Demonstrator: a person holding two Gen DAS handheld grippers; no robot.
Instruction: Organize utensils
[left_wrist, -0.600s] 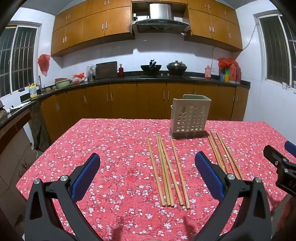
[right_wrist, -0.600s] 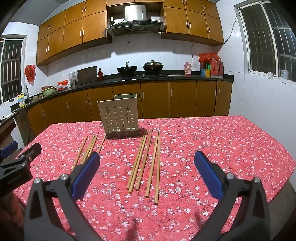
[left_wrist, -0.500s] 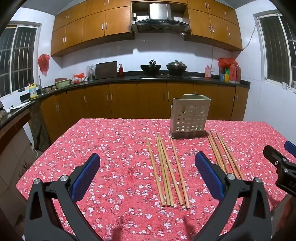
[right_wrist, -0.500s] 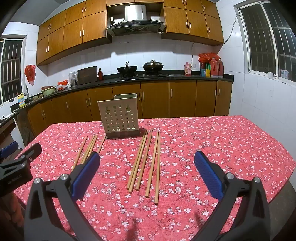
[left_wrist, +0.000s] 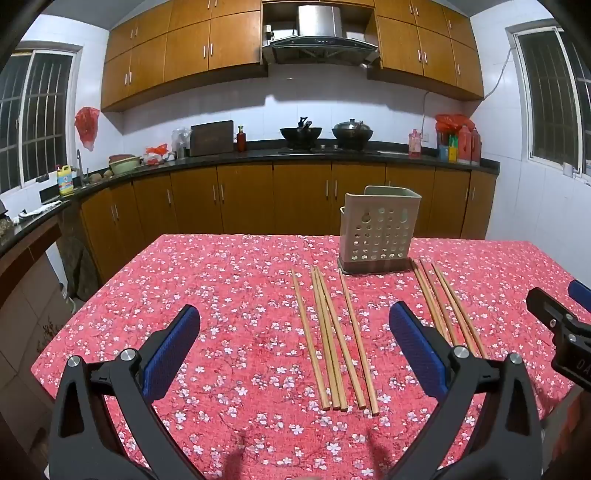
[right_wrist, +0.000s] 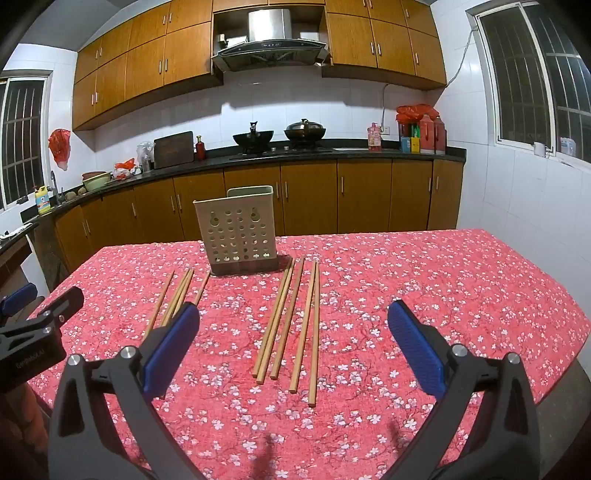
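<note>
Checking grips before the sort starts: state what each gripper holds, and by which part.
Nothing is held. The left gripper and right gripper are both open and empty above the chopsticks.

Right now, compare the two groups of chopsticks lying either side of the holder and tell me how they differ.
The left group of chopsticks sits off the perforated holder's left corner; the right group of chopsticks sits off its right corner. In the left wrist view the left group is fully visible, while a claw finger hides the right group's near ends. Both hold four wooden sticks, flat on the floral tablecloth, untouched.

White print on both gripper bodies, cut off or too small; yellow bottle (left_wrist: 65, 180) label illegible. Nothing readable.
</note>
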